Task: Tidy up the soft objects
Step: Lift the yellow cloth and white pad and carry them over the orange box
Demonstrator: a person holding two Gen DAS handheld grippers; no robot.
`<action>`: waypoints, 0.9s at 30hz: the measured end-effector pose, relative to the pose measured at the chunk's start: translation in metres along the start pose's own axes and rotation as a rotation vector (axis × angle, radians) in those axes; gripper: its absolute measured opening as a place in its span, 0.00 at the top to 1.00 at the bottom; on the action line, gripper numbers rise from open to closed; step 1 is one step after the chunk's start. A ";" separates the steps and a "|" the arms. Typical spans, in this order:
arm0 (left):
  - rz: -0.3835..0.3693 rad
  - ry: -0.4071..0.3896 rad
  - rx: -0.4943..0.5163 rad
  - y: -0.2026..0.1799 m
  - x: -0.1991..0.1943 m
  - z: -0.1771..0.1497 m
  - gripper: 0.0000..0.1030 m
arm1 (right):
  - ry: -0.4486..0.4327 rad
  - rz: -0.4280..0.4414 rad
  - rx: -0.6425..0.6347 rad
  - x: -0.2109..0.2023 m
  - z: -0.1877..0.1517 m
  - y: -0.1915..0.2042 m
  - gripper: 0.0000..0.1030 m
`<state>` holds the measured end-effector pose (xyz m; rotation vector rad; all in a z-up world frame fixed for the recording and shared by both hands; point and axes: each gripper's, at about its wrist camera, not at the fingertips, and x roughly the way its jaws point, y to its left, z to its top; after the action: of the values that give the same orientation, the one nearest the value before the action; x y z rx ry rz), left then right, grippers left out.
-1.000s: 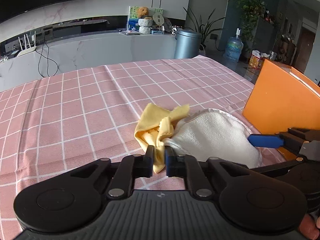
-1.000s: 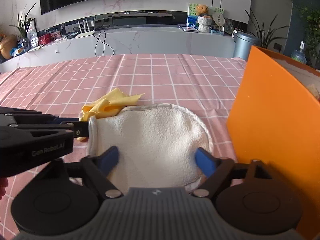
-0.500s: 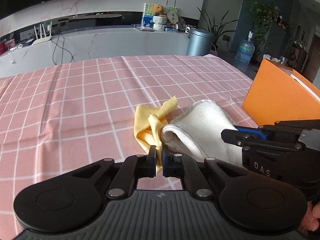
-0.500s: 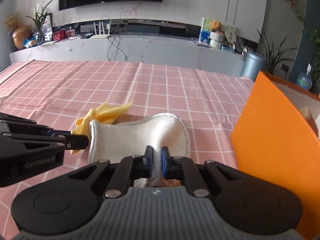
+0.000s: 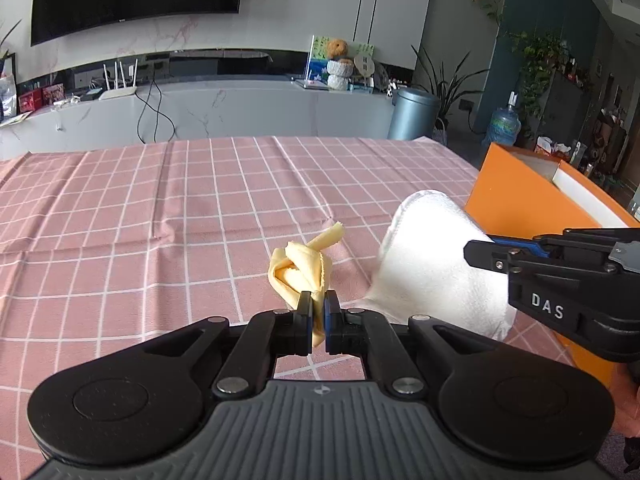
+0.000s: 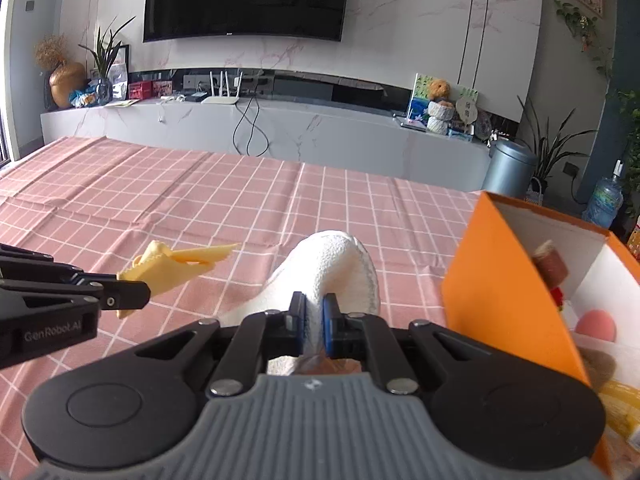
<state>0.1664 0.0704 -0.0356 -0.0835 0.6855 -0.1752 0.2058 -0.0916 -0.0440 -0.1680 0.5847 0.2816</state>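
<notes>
A crumpled yellow cloth [image 5: 300,268] hangs above the pink checked tablecloth [image 5: 160,240], and my left gripper [image 5: 316,304] is shut on its lower edge. To its right my right gripper [image 5: 480,250] is shut on a thick white towel [image 5: 432,268], which droops from the jaws, also lifted. In the right wrist view the white towel [image 6: 332,260] bulges up ahead of the right gripper [image 6: 314,314], pinched between the blue pads. The yellow cloth [image 6: 176,264] sticks out of the left gripper [image 6: 136,296] at the left.
An open orange box [image 6: 492,288] stands at the table's right edge, with a pink ball [image 6: 596,324] and other soft items inside. The orange box [image 5: 516,204] lies just behind the right gripper. Beyond the table run a white counter and a grey bin [image 5: 412,114].
The right gripper closed on the white towel. Both grippers then rose from the table, each carrying its cloth, and the two cloths came apart.
</notes>
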 end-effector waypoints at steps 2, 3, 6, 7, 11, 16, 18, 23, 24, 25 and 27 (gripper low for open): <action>0.005 -0.020 0.002 -0.002 -0.010 0.000 0.95 | -0.012 -0.003 0.007 -0.013 -0.001 -0.003 0.94; 0.006 -0.030 0.003 -0.003 -0.014 0.001 0.95 | -0.018 -0.005 0.012 -0.019 -0.002 -0.005 0.94; 0.000 -0.059 0.008 -0.010 -0.027 0.003 0.95 | -0.040 -0.011 0.021 -0.037 -0.003 -0.008 0.94; -0.003 -0.070 0.010 -0.012 -0.032 0.003 0.95 | -0.049 -0.015 0.022 -0.043 -0.003 -0.010 0.94; -0.015 -0.114 0.023 -0.022 -0.049 0.004 0.95 | -0.085 -0.027 0.029 -0.066 -0.003 -0.014 0.94; -0.028 -0.158 0.047 -0.036 -0.065 0.008 0.95 | -0.135 -0.050 0.034 -0.095 -0.004 -0.022 0.93; -0.036 -0.171 0.056 -0.040 -0.069 0.008 0.95 | -0.154 -0.064 0.041 -0.105 -0.004 -0.027 0.93; -0.063 -0.188 0.075 -0.055 -0.074 0.009 0.95 | -0.188 -0.093 0.052 -0.126 -0.004 -0.041 0.93; -0.070 -0.193 0.084 -0.059 -0.075 0.009 0.95 | -0.193 -0.100 0.056 -0.129 -0.005 -0.043 0.93; -0.076 -0.198 0.094 -0.064 -0.076 0.010 0.95 | -0.198 -0.107 0.060 -0.133 -0.006 -0.046 0.93; -0.092 -0.207 0.112 -0.073 -0.078 0.010 0.95 | -0.205 -0.122 0.065 -0.140 -0.008 -0.054 0.93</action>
<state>0.1044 0.0140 0.0305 -0.0252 0.4649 -0.2893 0.1066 -0.1744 0.0329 -0.1098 0.3781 0.1584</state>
